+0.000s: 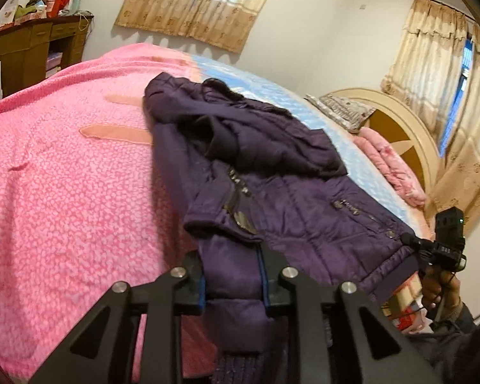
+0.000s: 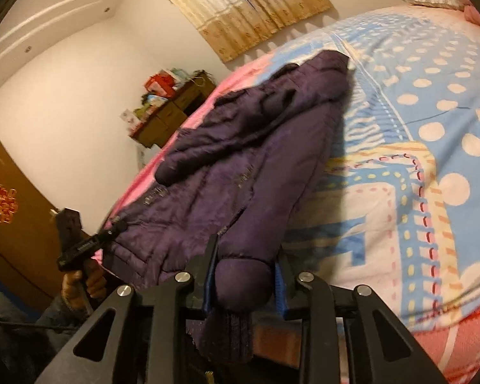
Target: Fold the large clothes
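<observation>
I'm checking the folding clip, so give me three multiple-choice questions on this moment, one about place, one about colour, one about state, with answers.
1. Where does the purple padded jacket lie?
A. on the bed
B. on the floor
C. on the wooden desk

2. What colour is the fleece blanket?
A. green
B. pink
C. grey

3. What is the left gripper doing?
A. hanging open above the jacket
B. shut on the jacket's hem
C. shut on a pillow

Answers: 1 A, the jacket is spread across the bedcovers. 2 B, it is pink with a paler pattern. 3 B, purple fabric is pinched between its pads, as with the right gripper.
</observation>
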Demonstrator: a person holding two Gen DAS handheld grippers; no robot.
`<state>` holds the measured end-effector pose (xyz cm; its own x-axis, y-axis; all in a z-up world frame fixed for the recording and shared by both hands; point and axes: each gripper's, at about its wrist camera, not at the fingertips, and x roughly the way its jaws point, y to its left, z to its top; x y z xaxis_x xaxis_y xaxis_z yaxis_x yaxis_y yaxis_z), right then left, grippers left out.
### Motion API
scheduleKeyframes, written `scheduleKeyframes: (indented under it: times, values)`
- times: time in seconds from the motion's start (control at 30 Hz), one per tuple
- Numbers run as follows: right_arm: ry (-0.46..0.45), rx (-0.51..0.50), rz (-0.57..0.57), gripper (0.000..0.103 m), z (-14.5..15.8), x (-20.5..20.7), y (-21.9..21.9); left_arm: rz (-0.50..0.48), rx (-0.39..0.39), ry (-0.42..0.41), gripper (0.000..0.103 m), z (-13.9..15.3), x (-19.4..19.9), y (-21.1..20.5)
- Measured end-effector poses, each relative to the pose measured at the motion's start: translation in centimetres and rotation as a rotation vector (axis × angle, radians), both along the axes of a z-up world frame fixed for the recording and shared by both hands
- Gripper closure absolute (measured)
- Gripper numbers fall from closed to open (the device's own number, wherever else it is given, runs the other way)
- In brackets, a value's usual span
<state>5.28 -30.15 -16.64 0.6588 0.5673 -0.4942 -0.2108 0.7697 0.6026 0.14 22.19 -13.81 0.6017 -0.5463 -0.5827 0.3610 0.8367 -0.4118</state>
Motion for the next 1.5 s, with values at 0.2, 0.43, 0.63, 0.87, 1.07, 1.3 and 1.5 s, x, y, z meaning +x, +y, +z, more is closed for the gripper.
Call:
scheduleKeyframes:
  times: [0.2, 0.43, 0.63, 0.87, 1.07, 1.3, 1.5]
  values:
    - [-0.031, 0.123, -0.003, 0.074, 2.7, -2.8, -1.3, -0.025, -0.137, 0.069, 0.079, 2.5, -1.9, 1.4]
    - [-0.093, 0.232, -0.009, 0.075, 5.9, -1.9, -2.4, -0.063, -0.187, 0.073, 0.079, 6.8, 0.0, 1.3]
    - [-0.138, 0.325, -0.062, 0.075, 9.4, 2.8, -4.0, -0.036, -0.363, 0.239, 0.079, 8.1, 6.8, 1.6]
    - [-0.102, 0.373, -0.116, 0.075, 11.2, 10.0, -5.8, -0.008, -0.451, 0.307, 0.079, 9.0, 13.5, 0.8]
    - [0.015, 0.387, -0.175, 0.075, 10.7, 19.6, -7.8, 0.028, -0.467, 0.406, 0.079, 7.1, 21.5, -0.1]
    - [0.154, 0.317, -0.246, 0.075, 6.1, 29.9, -8.5, 0.044, -0.440, 0.571, 0.074, 1.5, 29.7, -1.6]
    - [0.246, 0.251, -0.243, 0.075, 1.4, 35.8, -8.1, 0.097, -0.521, 0.636, 0.039, 0.7, 30.6, -0.2]
